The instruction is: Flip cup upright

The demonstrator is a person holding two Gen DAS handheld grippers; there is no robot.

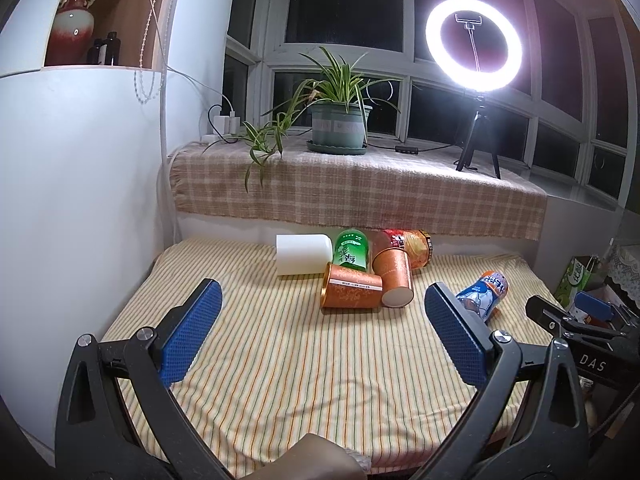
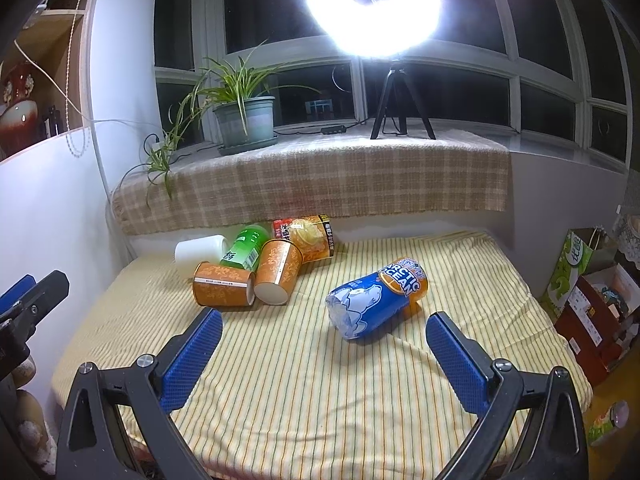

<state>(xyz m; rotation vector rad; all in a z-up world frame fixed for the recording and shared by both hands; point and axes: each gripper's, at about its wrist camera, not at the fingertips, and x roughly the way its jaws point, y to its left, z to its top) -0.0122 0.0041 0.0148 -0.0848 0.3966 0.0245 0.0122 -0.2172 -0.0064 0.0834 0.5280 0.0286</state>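
Note:
Several cups lie on their sides on the striped cloth table (image 1: pixel 280 360). A blue Arctic Ocean cup (image 2: pixel 376 300) lies apart at the right, just ahead of my right gripper (image 2: pixel 324 348), which is open and empty. It also shows in the left wrist view (image 1: pixel 484 292). Two orange patterned cups (image 1: pixel 352 290) (image 1: pixel 394 276) lie in the middle, ahead of my open, empty left gripper (image 1: pixel 324 320). Behind them lie a white cup (image 1: pixel 304 254), a green cup (image 1: pixel 351 250) and a red-yellow cup (image 1: pixel 412 246).
A sill with a checked cloth (image 1: pixel 360 188) rises behind the table, holding a potted plant (image 1: pixel 340 124) and a ring light on a tripod (image 1: pixel 476 80). A white wall (image 1: pixel 80 200) borders the left. Boxes and bags (image 2: pixel 588 292) stand to the right of the table.

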